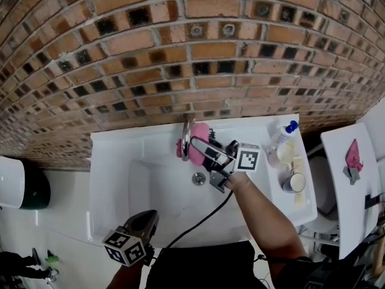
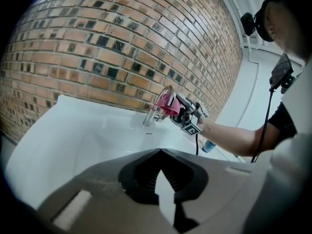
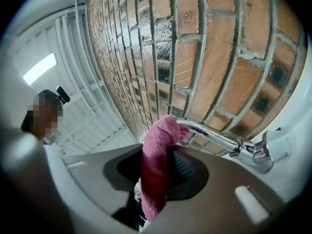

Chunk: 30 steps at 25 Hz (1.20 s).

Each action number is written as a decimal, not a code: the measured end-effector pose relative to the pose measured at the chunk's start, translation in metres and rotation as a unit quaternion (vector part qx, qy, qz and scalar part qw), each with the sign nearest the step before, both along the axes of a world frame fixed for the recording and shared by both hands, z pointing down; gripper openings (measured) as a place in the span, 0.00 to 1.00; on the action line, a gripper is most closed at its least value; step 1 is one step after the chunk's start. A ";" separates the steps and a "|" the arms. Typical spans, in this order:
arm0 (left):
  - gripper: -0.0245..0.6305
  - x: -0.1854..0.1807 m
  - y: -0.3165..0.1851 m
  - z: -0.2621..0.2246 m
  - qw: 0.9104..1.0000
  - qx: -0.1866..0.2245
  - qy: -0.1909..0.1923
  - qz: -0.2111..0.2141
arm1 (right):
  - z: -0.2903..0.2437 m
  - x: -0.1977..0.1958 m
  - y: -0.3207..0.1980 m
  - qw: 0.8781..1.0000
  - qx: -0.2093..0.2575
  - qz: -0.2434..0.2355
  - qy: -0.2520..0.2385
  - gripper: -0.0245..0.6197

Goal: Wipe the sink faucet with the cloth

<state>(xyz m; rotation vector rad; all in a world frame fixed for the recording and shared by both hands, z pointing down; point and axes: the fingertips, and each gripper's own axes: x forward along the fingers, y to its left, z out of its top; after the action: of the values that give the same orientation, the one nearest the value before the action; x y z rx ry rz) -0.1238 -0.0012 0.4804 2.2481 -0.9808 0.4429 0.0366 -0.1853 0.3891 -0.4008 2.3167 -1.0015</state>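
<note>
Pink terry is what matters here: the cloth (image 3: pixel 157 165) is clamped between the jaws of the right gripper (image 1: pixel 207 151), and its bunched top end presses against the arch of the chrome faucet (image 3: pixel 210 134), near the outlet end of the spout; the rest of the cloth hangs down out of the jaws. So I judge the wiping to be under way, with cloth and metal touching; how much of the spout has been gone over, the pictures cannot say (chrome shows no stroke marks). The stretch of the faucet toward its base, and the knob (image 3: pixel 276 145) beside that base, lie bare of cloth and look to be what is left. The left gripper (image 2: pixel 161 177) hangs well away from the faucet, over the near edge of the white sink (image 1: pixel 114 179), its jaws drawn nearly together on nothing; it plays no part at present. To the right of the faucet stand a blue-capped bottle (image 1: pixel 281 136) and a cup (image 1: pixel 294 182), both untouched.
</note>
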 end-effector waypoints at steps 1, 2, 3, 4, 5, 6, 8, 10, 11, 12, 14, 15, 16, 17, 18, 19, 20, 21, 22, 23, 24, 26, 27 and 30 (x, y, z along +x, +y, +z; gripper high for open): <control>0.05 0.001 0.000 0.001 1.000 0.000 0.000 0.002 | 0.001 0.000 0.002 1.000 0.000 -0.001 0.004 0.22; 0.05 0.002 -0.001 0.002 1.000 0.000 0.000 0.005 | 0.002 -0.001 0.004 1.000 -0.001 -0.002 0.006 0.22; 0.05 0.004 -0.001 0.003 1.000 -0.001 0.001 0.009 | 0.004 -0.001 0.006 1.000 -0.005 -0.003 0.008 0.22; 0.05 0.006 -0.002 0.003 1.000 -0.001 0.003 0.012 | 0.007 -0.001 0.009 1.000 -0.008 -0.004 0.011 0.22; 0.05 0.008 -0.002 0.003 1.000 -0.001 0.005 0.015 | 0.008 0.000 0.011 1.000 -0.008 -0.004 0.016 0.22; 0.05 0.011 -0.003 0.003 1.000 -0.001 0.007 0.018 | 0.008 0.000 0.013 1.000 -0.006 -0.004 0.022 0.22; 0.05 0.017 -0.006 0.002 1.000 0.002 0.010 0.025 | 0.009 0.000 0.016 0.999 -0.003 -0.003 0.033 0.22; 0.05 0.021 -0.010 0.002 0.999 0.003 0.012 0.031 | 0.011 0.001 0.018 0.999 -0.001 -0.004 0.043 0.22; 0.05 0.023 -0.012 0.003 0.999 0.003 0.012 0.033 | 0.013 0.000 0.020 0.999 0.003 -0.006 0.053 0.22; 0.05 0.024 -0.013 0.003 0.999 0.002 0.013 0.034 | 0.016 0.000 0.022 0.997 0.005 -0.009 0.070 0.22; 0.05 0.027 -0.015 0.004 0.999 0.001 0.014 0.036 | 0.026 0.001 0.028 0.992 0.005 -0.020 0.125 0.22; 0.05 0.028 -0.017 0.005 0.999 0.000 0.014 0.036 | 0.029 0.002 0.031 0.987 0.008 -0.026 0.157 0.22; 0.05 0.029 -0.019 0.005 0.999 0.000 0.013 0.036 | 0.030 0.003 0.033 0.981 0.014 -0.029 0.191 0.22; 0.05 0.030 -0.022 0.005 0.999 -0.001 0.014 0.036 | 0.030 0.005 0.035 0.974 0.020 -0.031 0.225 0.22; 0.05 0.031 -0.025 0.005 0.999 -0.001 0.014 0.036 | 0.028 0.008 0.035 0.966 0.028 -0.029 0.256 0.22; 0.05 0.032 -0.028 0.005 0.999 -0.001 0.015 0.034 | 0.024 0.010 0.033 0.958 0.037 -0.025 0.282 0.22; 0.05 0.033 -0.030 0.004 0.999 -0.001 0.017 0.033 | 0.019 0.013 0.030 0.952 0.045 -0.019 0.303 0.22; 0.05 0.035 -0.033 0.003 0.999 0.000 0.019 0.031 | 0.012 0.015 0.026 0.946 0.053 -0.012 0.320 0.22; 0.05 0.037 -0.035 0.002 0.999 0.000 0.021 0.029 | 0.005 0.017 0.021 0.940 0.060 -0.004 0.335 0.22; 0.05 0.039 -0.038 0.001 0.999 0.001 0.023 0.028 | -0.001 0.020 0.015 0.935 0.066 0.005 0.349 0.22; 0.05 0.040 -0.041 -0.001 0.999 0.003 0.024 0.026 | -0.007 0.023 0.008 0.929 0.069 0.015 0.364 0.22; 0.05 0.042 -0.048 -0.004 0.999 0.008 0.025 0.021 | -0.014 0.031 -0.008 0.917 0.071 0.038 0.392 0.22; 0.05 0.043 -0.051 -0.004 0.999 0.010 0.025 0.018 | -0.016 0.036 -0.016 0.911 0.070 0.049 0.402 0.22; 0.05 0.047 -0.058 -0.003 0.999 0.007 0.032 0.007 | -0.017 0.049 -0.039 0.896 0.069 0.066 0.434 0.22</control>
<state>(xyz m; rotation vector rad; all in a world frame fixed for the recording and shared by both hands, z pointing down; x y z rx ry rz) -0.0766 -0.0589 0.4774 2.2689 -0.9395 0.3684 0.0854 -0.2247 0.3724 -1.1123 3.0486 -0.6380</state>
